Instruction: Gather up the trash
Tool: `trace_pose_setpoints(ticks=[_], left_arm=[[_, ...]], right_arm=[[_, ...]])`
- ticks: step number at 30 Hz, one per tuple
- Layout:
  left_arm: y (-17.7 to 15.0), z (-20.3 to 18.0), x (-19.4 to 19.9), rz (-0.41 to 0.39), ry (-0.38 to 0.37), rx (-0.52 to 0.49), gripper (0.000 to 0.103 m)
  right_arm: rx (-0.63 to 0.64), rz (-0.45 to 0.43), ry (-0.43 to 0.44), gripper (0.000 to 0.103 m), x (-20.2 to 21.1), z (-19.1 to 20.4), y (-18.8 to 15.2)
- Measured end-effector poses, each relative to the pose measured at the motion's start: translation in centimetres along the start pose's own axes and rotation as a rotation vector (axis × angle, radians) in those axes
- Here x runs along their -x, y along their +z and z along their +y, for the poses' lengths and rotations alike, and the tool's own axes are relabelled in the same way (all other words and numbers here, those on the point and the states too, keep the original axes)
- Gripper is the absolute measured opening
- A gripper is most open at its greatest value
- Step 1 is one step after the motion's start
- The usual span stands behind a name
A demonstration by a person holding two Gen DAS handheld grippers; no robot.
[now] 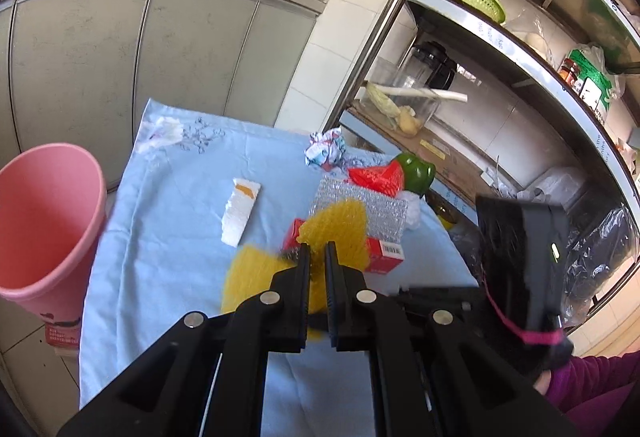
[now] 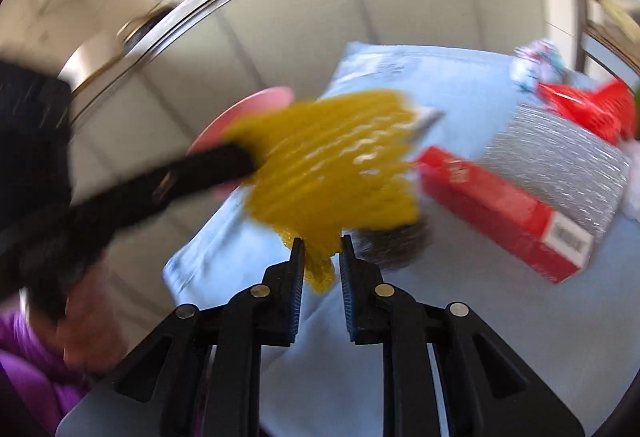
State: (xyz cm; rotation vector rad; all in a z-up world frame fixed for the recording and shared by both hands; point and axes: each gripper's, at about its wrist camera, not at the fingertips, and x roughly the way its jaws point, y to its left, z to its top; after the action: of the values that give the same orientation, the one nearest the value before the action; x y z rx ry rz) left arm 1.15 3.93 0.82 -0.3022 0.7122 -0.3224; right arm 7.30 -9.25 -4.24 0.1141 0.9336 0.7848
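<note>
A yellow foam net [image 1: 336, 233] is held above the blue-cloth table [image 1: 168, 229]. My left gripper [image 1: 318, 251] is shut on it. In the blurred right wrist view the same net [image 2: 332, 165] spreads wide, and my right gripper [image 2: 322, 247] is also shut on its lower end, with the left gripper's fingers [image 2: 224, 161] clamping its left edge. The pink bin [image 1: 44, 221] stands at the table's left side. On the cloth lie a red box [image 1: 384, 257], bubble wrap [image 1: 360, 205], a red net [image 1: 380, 177], crumpled paper [image 1: 326, 149], white foam [image 1: 240, 209] and tissue [image 1: 162, 133].
A green pepper [image 1: 418, 171] lies at the table's right edge. A metal shelf rack [image 1: 500, 37] with kitchenware stands to the right. Grey cabinets [image 1: 140, 57] with woks on top stand behind. The right gripper's body [image 1: 524, 261] hovers at the table's right.
</note>
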Motion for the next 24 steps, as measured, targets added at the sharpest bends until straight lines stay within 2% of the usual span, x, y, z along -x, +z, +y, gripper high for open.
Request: trace_pose_setpoints(ticks=[4, 8, 10, 18, 20, 22, 24], left_arm=[[-0.7, 0.6, -0.1, 0.010, 0.009, 0.019, 0.006], [-0.6, 1.1, 0.3, -0.003, 0.019, 0.023, 0.006], [-0.4, 1.2, 0.8, -0.016, 0.027, 0.022, 0.006], [0.7, 1.7, 3.3, -0.084, 0.065, 0.025, 0.006], [1.1, 2.2, 4.0, -0.099, 0.051, 0.045, 0.006], [1.5, 2.6, 4.1, -0.104, 0.027, 0.081, 0.006], [1.8, 2.6, 3.9, -0.100, 0.019, 0.090, 0.006]], right_arm=[[-0.129, -0.004, -0.062, 0.013, 0.0, -4.0, 0.0], [-0.238, -0.020, -0.116, 0.013, 0.7, -7.7, -1.0], [-0.254, -0.026, -0.120, 0.013, 1.1, -8.0, -1.5], [-0.183, -0.039, -0.130, 0.012, 3.8, -6.4, -2.8], [-0.175, -0.057, -0.135, 0.012, 5.1, -6.2, -3.0], [-0.179, -0.083, -0.066, 0.012, 6.0, -5.8, -3.0], [-0.109, -0.077, -0.022, 0.012, 6.5, -4.2, -2.5]])
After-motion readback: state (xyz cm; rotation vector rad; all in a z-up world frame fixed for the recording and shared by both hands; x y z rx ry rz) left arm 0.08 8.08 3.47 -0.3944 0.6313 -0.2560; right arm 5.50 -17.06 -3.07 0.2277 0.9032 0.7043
